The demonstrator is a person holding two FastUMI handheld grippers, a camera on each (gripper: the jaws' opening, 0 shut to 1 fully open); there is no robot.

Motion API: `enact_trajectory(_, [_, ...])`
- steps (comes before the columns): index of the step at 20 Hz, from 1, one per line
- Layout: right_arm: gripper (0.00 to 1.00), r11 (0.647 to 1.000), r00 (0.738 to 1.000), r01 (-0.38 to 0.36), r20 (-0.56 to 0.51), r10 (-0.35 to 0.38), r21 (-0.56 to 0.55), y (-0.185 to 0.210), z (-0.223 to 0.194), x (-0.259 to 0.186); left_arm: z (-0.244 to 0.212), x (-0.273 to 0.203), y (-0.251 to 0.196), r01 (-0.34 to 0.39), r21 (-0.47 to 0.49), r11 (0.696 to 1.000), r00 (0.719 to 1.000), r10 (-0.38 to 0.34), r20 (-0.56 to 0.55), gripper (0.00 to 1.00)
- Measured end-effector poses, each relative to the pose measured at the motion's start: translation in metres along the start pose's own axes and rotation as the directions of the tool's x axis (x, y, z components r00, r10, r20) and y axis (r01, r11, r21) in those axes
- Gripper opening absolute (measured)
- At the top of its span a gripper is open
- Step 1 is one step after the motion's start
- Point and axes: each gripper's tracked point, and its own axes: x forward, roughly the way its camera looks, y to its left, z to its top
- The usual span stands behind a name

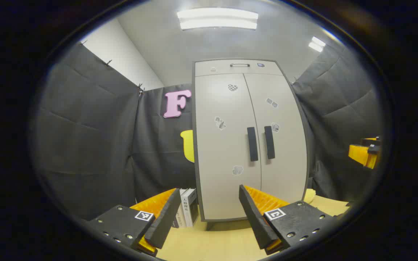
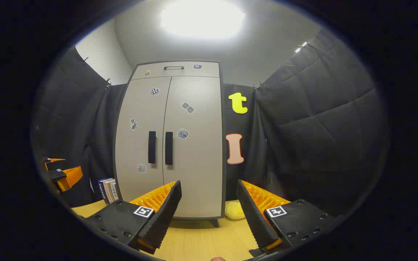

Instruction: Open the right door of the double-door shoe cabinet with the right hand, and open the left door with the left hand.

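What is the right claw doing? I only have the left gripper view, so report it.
Observer: The right claw is open, with nothing between its fingers, and faces the cabinet.
Operator: Tell me where the right door's handle sits from it.
Observer: The right handle is above and left of that claw's gap, untouched.
Operator: Report what lies right of the cabinet.
Observer: A yellow lump lies on the table by the cabinet's bottom right corner.
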Motion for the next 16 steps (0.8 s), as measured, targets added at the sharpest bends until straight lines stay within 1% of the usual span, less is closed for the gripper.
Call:
enact_trajectory(1, [0.96, 1.0, 1.0, 0.0, -0.001, 0.0, 0.004, 0.0, -0.002, 0.0, 0.0, -0.001, 0.0, 0.001, 0.0, 1.0, 1.0, -0.001, -0.002, 0.94])
enact_trajectory(2, [0.94, 1.0, 1.0, -0.001, -0.004, 0.001, 0.008, 0.001, -0.003, 0.001, -0.001, 0.0, 0.0, 0.003, 0.002, 1.0, 1.0, -0.003, -0.004, 0.95])
enact_trajectory(7, [0.94, 1.0, 0.999, -0.003, -0.032, 0.004, 0.027, 0.0, -0.015, 0.002, -0.004, 0.0, -0.002, 0.008, 0.017, 1.0, 1.0, -0.008, -0.014, 0.95])
enact_trajectory(8, [0.96, 1.0, 0.999, -0.001, -0.034, 0.002, 0.031, -0.001, -0.016, 0.002, -0.006, 0.0, -0.002, 0.006, 0.02, 1.0, 1.0, -0.006, -0.018, 0.95])
enact_trajectory(14, [0.96, 0.999, 1.0, -0.002, -0.029, 0.003, 0.038, -0.003, -0.016, 0.009, -0.007, 0.001, 0.0, -0.012, 0.013, 1.0, 1.0, 0.012, -0.028, 0.95])
enact_trajectory(16, [0.96, 0.999, 0.999, -0.018, -0.034, 0.019, 0.041, 0.0, -0.017, 0.009, -0.008, 0.0, 0.0, -0.015, 0.016, 1.0, 0.999, 0.016, -0.03, 0.95])
